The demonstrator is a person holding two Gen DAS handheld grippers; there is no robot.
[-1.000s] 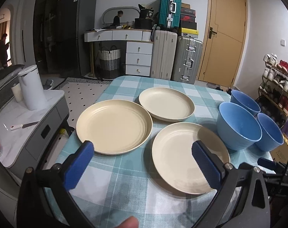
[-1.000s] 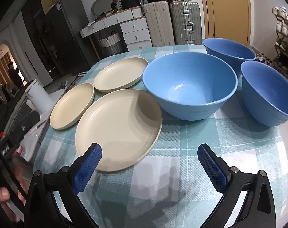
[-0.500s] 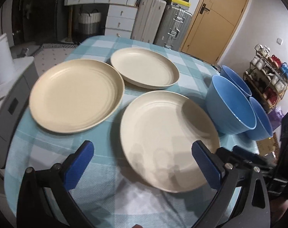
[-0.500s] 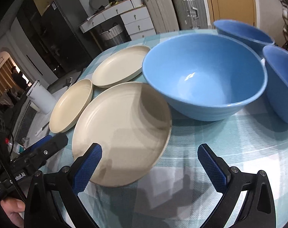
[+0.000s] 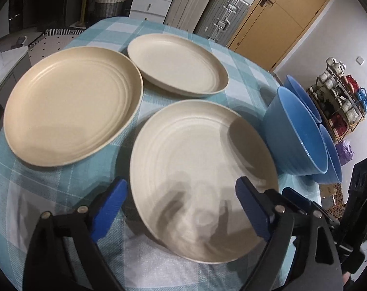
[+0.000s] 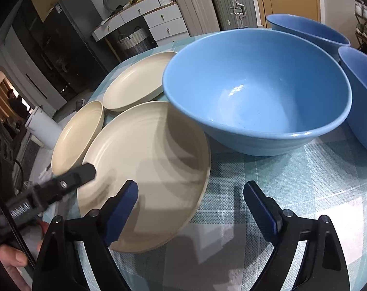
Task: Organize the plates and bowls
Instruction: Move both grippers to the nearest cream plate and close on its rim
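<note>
Three cream plates lie on the checked tablecloth: a near one point(image 5: 198, 169), a left one point(image 5: 72, 104) and a far one point(image 5: 176, 65). Three blue bowls stand to their right; the nearest bowl point(image 6: 256, 92) is large in the right wrist view, with two more behind it point(image 6: 307, 29) and to its right point(image 6: 363, 89). My left gripper point(image 5: 181, 206) is open, its fingers straddling the near plate's front edge. My right gripper point(image 6: 190, 208) is open and empty, low over the cloth before the nearest bowl, by the near plate point(image 6: 144, 165).
The teal checked table point(image 6: 280, 194) drops off to the left, where a white side counter with a white kettle point(image 6: 41, 126) stands. Suitcases point(image 5: 207, 12), a white dresser and a wooden door are behind. A shoe rack point(image 5: 338, 101) stands at the right.
Both grippers have moved forward and lower. The left one has closed in on the near plate's front edge; the right one has come nearer the large blue bowl. Both have narrowed a little.
</note>
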